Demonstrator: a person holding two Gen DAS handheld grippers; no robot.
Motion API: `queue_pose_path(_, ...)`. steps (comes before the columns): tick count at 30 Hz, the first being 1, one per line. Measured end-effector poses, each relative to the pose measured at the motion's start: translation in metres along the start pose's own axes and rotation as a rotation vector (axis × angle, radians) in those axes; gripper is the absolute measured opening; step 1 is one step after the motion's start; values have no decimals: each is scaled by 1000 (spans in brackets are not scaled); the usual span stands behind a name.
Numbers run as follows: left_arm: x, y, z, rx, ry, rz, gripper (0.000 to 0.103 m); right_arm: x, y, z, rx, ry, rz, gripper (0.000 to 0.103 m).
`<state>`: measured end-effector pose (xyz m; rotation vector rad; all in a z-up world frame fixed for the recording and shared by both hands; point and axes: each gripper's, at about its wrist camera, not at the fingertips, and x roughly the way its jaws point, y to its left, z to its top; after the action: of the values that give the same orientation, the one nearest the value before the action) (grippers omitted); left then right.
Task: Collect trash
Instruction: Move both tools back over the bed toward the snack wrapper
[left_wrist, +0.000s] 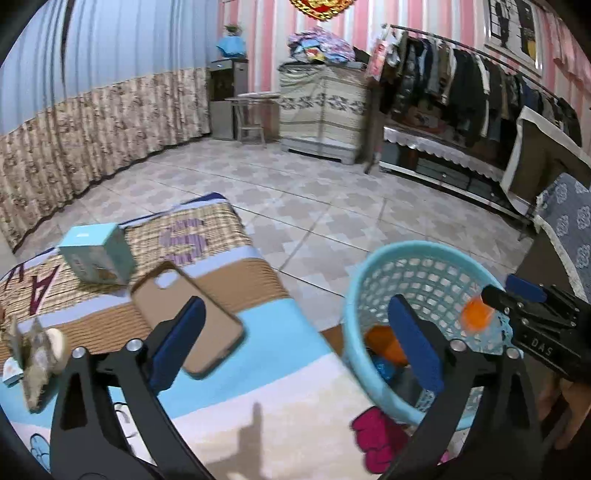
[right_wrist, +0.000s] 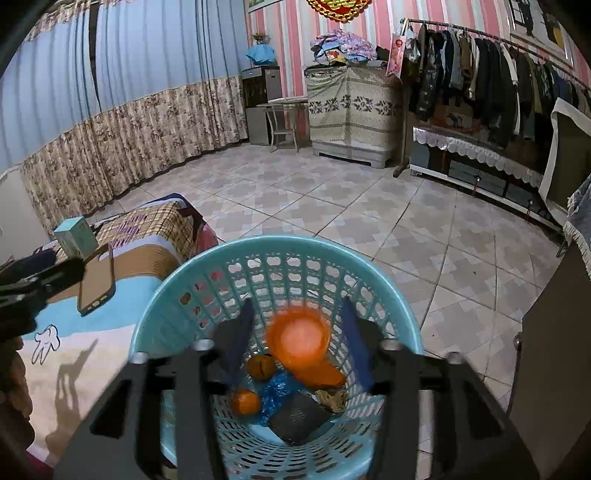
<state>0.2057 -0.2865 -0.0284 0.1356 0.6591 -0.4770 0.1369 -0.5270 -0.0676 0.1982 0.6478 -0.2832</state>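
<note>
A light blue plastic basket (right_wrist: 177, 302) stands on the floor beside the bed; it also shows in the left wrist view (left_wrist: 354, 295). My right gripper (right_wrist: 297, 343) hangs open over it, and a blurred orange piece (right_wrist: 299, 338) is in the air between its fingers, apart from both. Orange peels (right_wrist: 245, 402), a blue wrapper (right_wrist: 277, 391) and a dark pouch (right_wrist: 299, 421) lie in the basket. My left gripper (left_wrist: 295, 343) is open and empty over the bed, above a brown phone case (left_wrist: 177, 317). A crumpled scrap (left_wrist: 35, 354) lies at the left.
A light blue box (left_wrist: 96, 254) sits on the patterned bed cover (left_wrist: 236, 369). The tiled floor (left_wrist: 295, 206) stretches beyond the basket. A clothes rack (left_wrist: 480, 92), a covered cabinet (left_wrist: 321, 110) and curtains (left_wrist: 92, 122) line the walls. A dark cabinet (right_wrist: 554, 350) stands right of the basket.
</note>
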Motion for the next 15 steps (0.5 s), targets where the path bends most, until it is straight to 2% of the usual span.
queue_pose_path(3,-3,12,1,-9,6,11,97,2,6,-1,1,7,-13,74)
queue_pose_path(5,-7,24,-2,-19,8,31,97,1,10,-2,14,8,-11,87)
queue_pose_path(8,-14,39,-2,-34,2,47,97,2,14,-5,32,9,-14,95)
queue_pose_path(15,-33,80,-4,-63,-22,126,97,1,41,-4,14,14,-8,96)
